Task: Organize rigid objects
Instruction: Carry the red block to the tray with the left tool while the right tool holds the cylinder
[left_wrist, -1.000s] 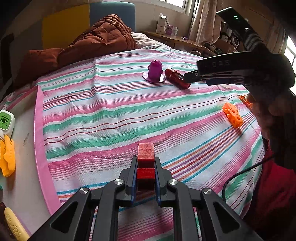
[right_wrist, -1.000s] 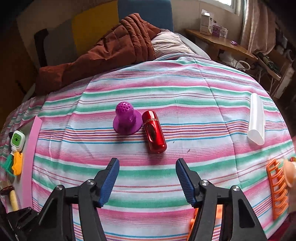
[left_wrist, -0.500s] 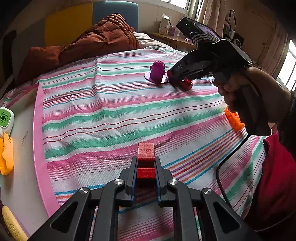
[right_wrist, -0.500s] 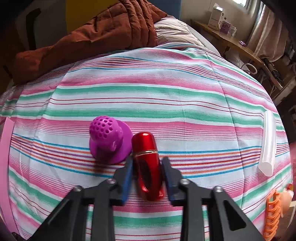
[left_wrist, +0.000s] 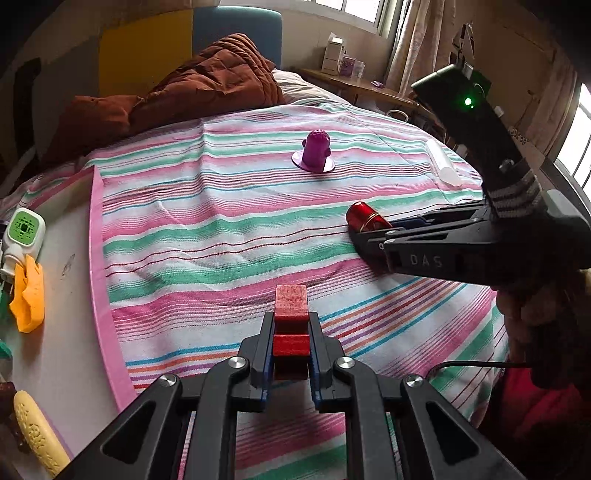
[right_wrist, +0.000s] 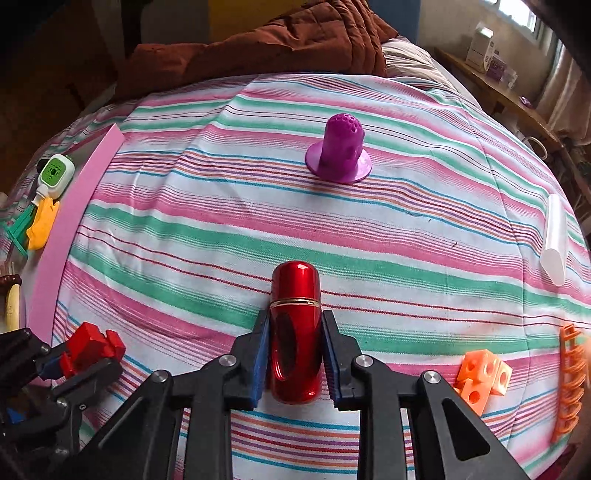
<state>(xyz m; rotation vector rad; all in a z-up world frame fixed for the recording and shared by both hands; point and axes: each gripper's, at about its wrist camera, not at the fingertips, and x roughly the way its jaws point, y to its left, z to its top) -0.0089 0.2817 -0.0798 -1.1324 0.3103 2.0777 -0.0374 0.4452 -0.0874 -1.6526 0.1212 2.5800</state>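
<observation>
My left gripper (left_wrist: 290, 325) is shut on a red block (left_wrist: 291, 301) and holds it over the striped cloth (left_wrist: 221, 221); it also shows at the lower left of the right wrist view (right_wrist: 92, 345). My right gripper (right_wrist: 294, 328) is shut on a shiny red cylinder (right_wrist: 294, 325), held near the cloth in front of me; the cylinder also shows in the left wrist view (left_wrist: 364, 216). A purple perforated cone (right_wrist: 341, 153) stands upright farther back, apart from both grippers.
A pink-edged tray (left_wrist: 94, 258) at the left holds a green-white device (left_wrist: 24, 232) and a yellow piece (left_wrist: 27, 295). A translucent white tube (right_wrist: 554, 240), orange cubes (right_wrist: 480, 376) and an orange rack (right_wrist: 570, 384) lie at the right. A brown quilt (left_wrist: 207, 88) is behind.
My right gripper has carried the red cylinder away from the purple cone, toward the near side of the cloth. My left gripper still holds the red block in place.
</observation>
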